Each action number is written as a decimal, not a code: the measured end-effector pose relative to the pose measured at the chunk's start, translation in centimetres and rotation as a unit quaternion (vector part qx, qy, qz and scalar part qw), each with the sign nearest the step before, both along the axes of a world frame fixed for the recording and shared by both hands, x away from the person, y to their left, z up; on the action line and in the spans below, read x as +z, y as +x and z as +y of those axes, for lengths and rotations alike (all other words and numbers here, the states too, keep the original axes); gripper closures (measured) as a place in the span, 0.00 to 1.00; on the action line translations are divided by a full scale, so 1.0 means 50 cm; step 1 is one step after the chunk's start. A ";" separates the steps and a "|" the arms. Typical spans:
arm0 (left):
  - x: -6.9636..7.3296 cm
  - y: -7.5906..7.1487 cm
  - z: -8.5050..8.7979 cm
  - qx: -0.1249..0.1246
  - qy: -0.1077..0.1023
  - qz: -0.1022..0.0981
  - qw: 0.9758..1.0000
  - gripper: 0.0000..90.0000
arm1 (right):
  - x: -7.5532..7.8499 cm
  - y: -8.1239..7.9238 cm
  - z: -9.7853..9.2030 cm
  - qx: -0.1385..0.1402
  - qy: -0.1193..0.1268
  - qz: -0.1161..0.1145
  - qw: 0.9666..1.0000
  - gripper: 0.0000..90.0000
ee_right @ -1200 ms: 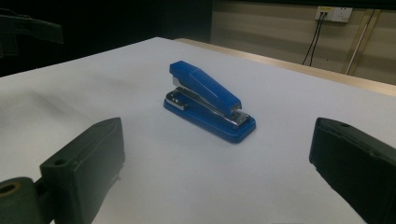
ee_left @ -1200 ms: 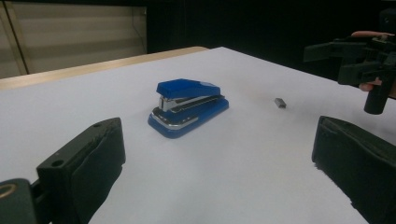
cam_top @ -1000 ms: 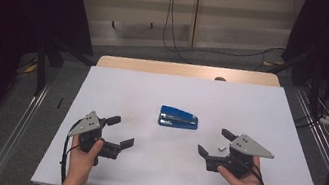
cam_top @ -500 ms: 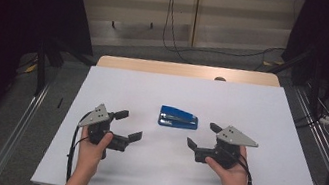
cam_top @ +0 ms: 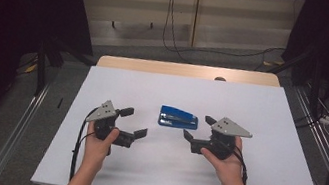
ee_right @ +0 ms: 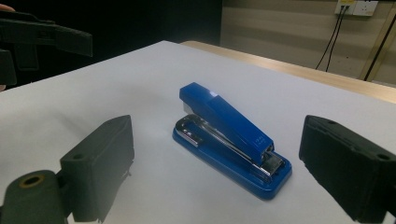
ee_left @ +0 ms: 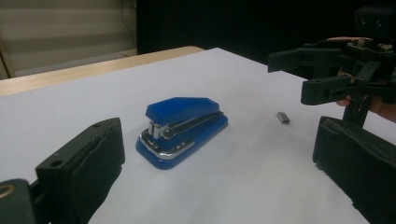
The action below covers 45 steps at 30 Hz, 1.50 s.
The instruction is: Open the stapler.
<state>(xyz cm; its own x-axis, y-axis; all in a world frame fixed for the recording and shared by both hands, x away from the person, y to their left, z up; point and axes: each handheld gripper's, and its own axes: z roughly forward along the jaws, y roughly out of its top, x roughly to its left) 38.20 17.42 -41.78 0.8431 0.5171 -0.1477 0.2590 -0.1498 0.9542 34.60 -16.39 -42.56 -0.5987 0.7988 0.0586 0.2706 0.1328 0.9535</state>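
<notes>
Blue stapler point(cam_top: 178, 118) lies flat near the middle of the white bench point(cam_top: 271, 110), long axis running across my high view, upright on its base, top arm down. In the left gripper view I see its metal front end point(ee_left: 161, 135) facing that camera; in the right gripper view the front end sits at the near right.

Left hand-held gripper point(cam_top: 133, 122) sits left of the stapler, near but apart, jaws spread with nothing between them. It points toward the stapler, which shows between its two black jaws in its own view, untouched.

Right hand-held gripper point(cam_top: 198, 127) sits just beside the stapler's right end, not touching. Its jaws have just been closing a little but I read them as spread wide, nothing between the pads; the stapler lies ahead of them in its own view.

Both grippers hover just above the bench, each held in a hand point(cam_top: 99, 143) from the near edge.

Small grey staple block point(ee_left: 283, 117) lies on the bench, beyond the stapler, apart from it. Cables point(cam_top: 175, 18) run on the floor behind.
</notes>
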 end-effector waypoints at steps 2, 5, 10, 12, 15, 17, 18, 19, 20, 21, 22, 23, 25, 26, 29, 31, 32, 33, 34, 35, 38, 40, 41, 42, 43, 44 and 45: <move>0.001 0.004 -0.006 0.001 0.003 -0.002 1.000 0.03 | 0.001 0.004 0.001 0.001 0.003 0.002 1.000 0.13; 0.003 0.010 -0.014 -0.003 0.001 -0.001 1.000 0.03 | 0.002 0.011 0.001 -0.001 0.005 0.002 1.000 0.15; 0.007 0.022 -0.025 -0.006 -0.005 -0.003 1.000 0.03 | 0.003 0.018 0.002 -0.003 0.004 0.004 1.000 0.17; 0.008 0.027 -0.030 -0.005 -0.008 -0.003 1.000 0.03 | 0.003 0.023 0.004 0.000 0.002 0.005 1.000 0.19; 0.006 0.038 -0.038 -0.007 -0.002 -0.001 1.000 0.03 | 0.003 0.027 0.007 0.001 0.005 0.007 1.000 0.21; 0.005 0.041 -0.041 -0.005 0.002 -0.002 1.000 0.03 | 0.003 0.029 0.008 0.001 0.005 0.006 1.000 0.22; 0.006 0.043 -0.043 -0.007 0.003 0.000 1.000 0.03 | 0.002 0.031 0.009 0.000 0.005 0.007 1.000 0.24; 0.006 0.046 -0.045 -0.010 0.000 0.000 1.000 0.03 | 0.002 0.033 0.010 0.000 0.006 0.008 1.000 0.25; 0.006 0.048 -0.048 -0.010 -0.006 0.003 1.000 0.03 | 0.002 0.034 0.011 0.004 0.008 0.009 1.000 0.28; 0.007 0.050 -0.050 -0.012 -0.006 0.004 1.000 0.03 | 0.002 0.035 0.012 0.005 0.008 0.009 1.000 0.29; 0.007 0.052 -0.051 -0.012 -0.004 0.002 1.000 0.03 | 0.002 0.035 0.012 0.005 0.008 0.009 1.000 0.29; 0.007 0.055 -0.054 -0.011 -0.004 0.004 1.000 0.03 | 0.002 0.036 0.013 0.006 0.007 0.009 1.000 0.29; 0.003 0.063 -0.054 -0.004 -0.006 0.007 1.000 0.03 | 0.001 0.041 0.016 0.007 0.006 0.012 1.000 0.33; 0.002 0.065 -0.054 -0.002 -0.007 0.009 1.000 0.03 | -0.001 0.043 0.017 0.008 0.005 0.014 1.000 0.36; -0.003 0.074 -0.051 0.005 -0.007 0.012 1.000 0.03 | -0.005 0.047 0.022 0.013 -0.002 0.017 1.000 0.41; -0.004 0.077 -0.051 0.007 -0.007 0.014 1.000 0.03 | -0.006 0.048 0.023 0.013 -0.003 0.017 1.000 0.42; -0.003 0.079 -0.052 0.007 -0.002 0.015 1.000 0.03 | -0.006 0.050 0.024 0.015 -0.003 0.018 1.000 0.44; -0.002 0.080 -0.053 0.007 0.002 0.013 1.000 0.03 | -0.007 0.051 0.026 0.015 -0.001 0.021 1.000 0.46; -0.001 0.081 -0.055 0.007 0.003 0.014 1.000 0.03 | -0.008 0.056 0.027 0.016 -0.004 0.022 1.000 0.50; 0.000 0.083 -0.057 0.005 0.003 0.012 1.000 0.03 | -0.008 0.056 0.027 0.016 -0.004 0.022 1.000 0.50; 0.003 0.089 -0.064 0.003 0.001 0.012 1.000 0.03 | -0.008 0.063 0.030 0.017 -0.011 0.024 1.000 0.60; 0.002 0.096 -0.069 0.005 0.001 0.012 1.000 0.03 | -0.007 0.068 0.031 0.022 -0.006 0.026 0.999 0.67; 0.002 0.100 -0.069 0.006 0.002 0.013 1.000 0.03 | -0.005 0.073 0.033 0.024 -0.008 0.029 0.999 0.74; 0.001 0.104 -0.071 0.007 0.002 0.015 1.000 0.03 | -0.005 0.075 0.035 0.025 -0.006 0.031 0.999 0.77; 0.000 0.109 -0.072 0.009 0.007 0.014 1.000 0.03 | -0.005 0.075 0.035 0.025 -0.006 0.031 0.999 0.77; -0.001 0.114 -0.074 0.010 0.006 0.015 1.000 0.03 | -0.005 0.077 0.036 0.026 -0.006 0.032 0.999 0.78; -0.002 0.118 -0.076 0.011 0.007 0.015 1.000 0.04 | -0.005 0.079 0.038 0.028 -0.009 0.032 0.999 0.81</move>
<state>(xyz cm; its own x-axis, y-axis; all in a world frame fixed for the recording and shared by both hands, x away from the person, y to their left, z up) 44.10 13.62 -41.87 0.8264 0.5382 -0.1656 0.2912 -0.1567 0.9437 38.54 -14.47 -42.82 -0.6381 0.7654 0.0839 0.3223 0.1666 0.9319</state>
